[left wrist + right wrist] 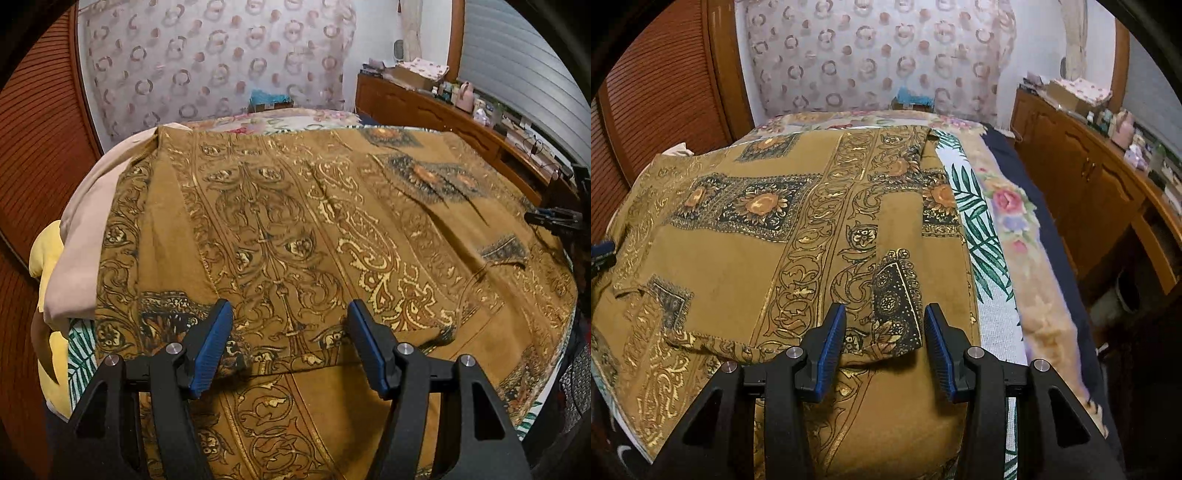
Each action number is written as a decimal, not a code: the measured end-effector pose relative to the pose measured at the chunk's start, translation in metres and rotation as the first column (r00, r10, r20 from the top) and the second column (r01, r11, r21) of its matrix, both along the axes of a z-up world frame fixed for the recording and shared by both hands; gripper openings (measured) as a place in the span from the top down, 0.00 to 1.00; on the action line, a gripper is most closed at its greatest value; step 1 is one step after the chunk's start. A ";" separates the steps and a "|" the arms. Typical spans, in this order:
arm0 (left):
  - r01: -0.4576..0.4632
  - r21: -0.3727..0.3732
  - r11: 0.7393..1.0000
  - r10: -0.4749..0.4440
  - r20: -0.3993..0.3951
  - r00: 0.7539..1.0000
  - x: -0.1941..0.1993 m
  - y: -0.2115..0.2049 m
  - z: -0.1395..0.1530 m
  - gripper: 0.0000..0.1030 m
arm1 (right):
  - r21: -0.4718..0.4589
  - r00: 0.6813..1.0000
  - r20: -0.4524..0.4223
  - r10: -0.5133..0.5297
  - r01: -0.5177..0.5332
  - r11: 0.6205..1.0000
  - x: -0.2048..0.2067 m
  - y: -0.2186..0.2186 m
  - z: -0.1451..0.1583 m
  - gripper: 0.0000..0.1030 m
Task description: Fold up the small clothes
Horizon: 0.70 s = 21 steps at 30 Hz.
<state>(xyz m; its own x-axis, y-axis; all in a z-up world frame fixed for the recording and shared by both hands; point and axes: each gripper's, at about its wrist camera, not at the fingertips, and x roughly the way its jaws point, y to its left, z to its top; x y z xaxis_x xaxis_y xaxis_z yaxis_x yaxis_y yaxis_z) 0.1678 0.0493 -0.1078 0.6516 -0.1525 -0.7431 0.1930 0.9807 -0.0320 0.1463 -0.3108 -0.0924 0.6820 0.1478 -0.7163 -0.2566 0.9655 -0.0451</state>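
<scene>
Left gripper (290, 345) jaws apart, nothing pinched — folded hem of ochre patterned cloth (295, 221) at 12 o'clock. Right gripper (884, 350) likewise parted, gripping nothing — cloth's folded corner between pads.

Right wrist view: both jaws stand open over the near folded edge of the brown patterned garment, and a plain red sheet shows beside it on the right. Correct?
Not quite. In the right wrist view the sheet beside the brown patterned garment is white with green palm leaves, not plain red. The rest holds: the right gripper has its jaws open over the near folded edge, gripping nothing.
</scene>
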 end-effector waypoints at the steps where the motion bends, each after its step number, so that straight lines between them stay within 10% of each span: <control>1: 0.000 0.010 1.000 0.000 -0.004 1.000 0.000 -0.001 -0.003 0.35 | -0.001 1.000 0.009 0.002 -0.002 1.000 -0.001 0.000 -0.002 0.55; 21: -0.018 0.028 0.999 0.019 -0.031 0.999 0.004 -0.004 -0.007 0.18 | 0.007 1.000 0.029 0.012 -0.012 1.000 -0.006 -0.002 -0.008 0.54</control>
<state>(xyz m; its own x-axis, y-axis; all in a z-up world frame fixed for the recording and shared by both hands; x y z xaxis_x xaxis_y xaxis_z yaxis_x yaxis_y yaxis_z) 0.1719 0.0453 -0.1150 0.6303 -0.1199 -0.7670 0.1740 0.9847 -0.0110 0.1408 -0.3132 -0.1001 0.7004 0.1610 -0.6953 -0.2669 0.9626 -0.0460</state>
